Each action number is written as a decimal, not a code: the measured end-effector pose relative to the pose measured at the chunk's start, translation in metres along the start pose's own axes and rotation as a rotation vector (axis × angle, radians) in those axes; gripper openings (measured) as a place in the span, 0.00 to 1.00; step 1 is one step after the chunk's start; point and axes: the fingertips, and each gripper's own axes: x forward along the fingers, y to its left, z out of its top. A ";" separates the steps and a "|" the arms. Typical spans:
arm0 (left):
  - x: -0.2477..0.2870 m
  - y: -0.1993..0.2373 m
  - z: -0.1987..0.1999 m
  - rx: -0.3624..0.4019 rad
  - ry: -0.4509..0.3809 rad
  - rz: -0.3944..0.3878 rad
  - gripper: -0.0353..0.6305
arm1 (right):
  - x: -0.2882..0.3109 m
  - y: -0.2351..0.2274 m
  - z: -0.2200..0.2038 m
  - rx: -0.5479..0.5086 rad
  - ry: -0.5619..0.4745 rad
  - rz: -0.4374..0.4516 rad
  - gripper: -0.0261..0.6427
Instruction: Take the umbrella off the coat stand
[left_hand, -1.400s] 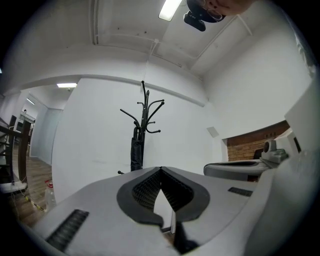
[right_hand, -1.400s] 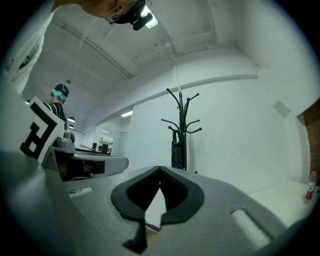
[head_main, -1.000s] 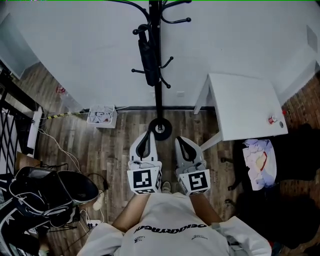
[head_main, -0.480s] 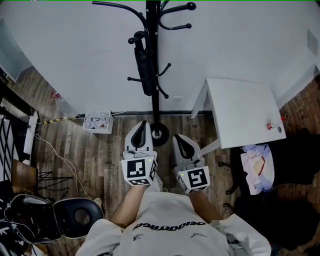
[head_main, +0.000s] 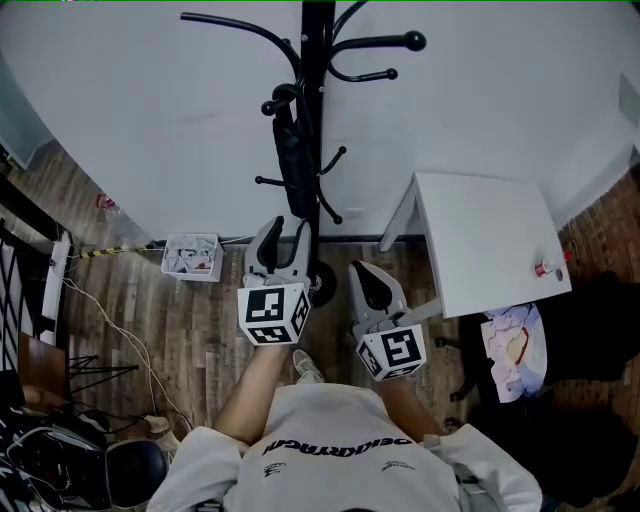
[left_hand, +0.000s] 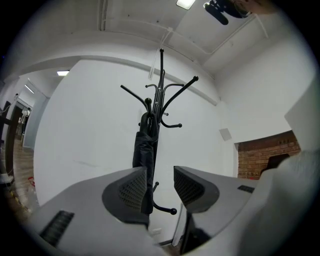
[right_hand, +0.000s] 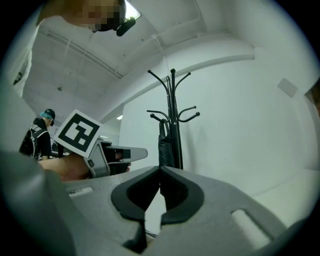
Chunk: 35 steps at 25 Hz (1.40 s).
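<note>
A black coat stand (head_main: 318, 60) rises against the white wall, and a folded black umbrella (head_main: 293, 160) hangs from one of its hooks, left of the pole. My left gripper (head_main: 285, 232) points level at the stand just below the umbrella's tip. Its jaws are opening and nothing is between them. In the left gripper view the umbrella (left_hand: 145, 145) hangs beyond the gap of the left gripper (left_hand: 160, 175), still apart from it. My right gripper (head_main: 368, 275) trails behind, to the right of the pole. In its own view the right gripper (right_hand: 160, 172) is shut and empty.
A white table (head_main: 490, 240) stands right of the stand. A small box of scraps (head_main: 190, 255) sits by the wall at left. Cables (head_main: 110, 320) run over the wooden floor, a black chair (head_main: 130, 470) is at bottom left, and crumpled paper (head_main: 515, 345) lies at right.
Both grippers moved forward toward the coat stand, the left one further. The left jaws went from shut to parted. The right jaws stayed shut.
</note>
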 end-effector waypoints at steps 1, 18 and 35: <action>0.007 0.003 -0.001 -0.002 0.006 -0.006 0.31 | 0.004 -0.001 0.000 -0.001 -0.001 0.001 0.04; 0.106 0.042 -0.016 0.020 0.084 -0.019 0.53 | 0.049 -0.029 -0.018 -0.012 0.023 -0.030 0.04; 0.158 0.055 -0.031 0.024 0.073 -0.056 0.53 | 0.055 -0.035 -0.030 -0.023 0.056 -0.054 0.04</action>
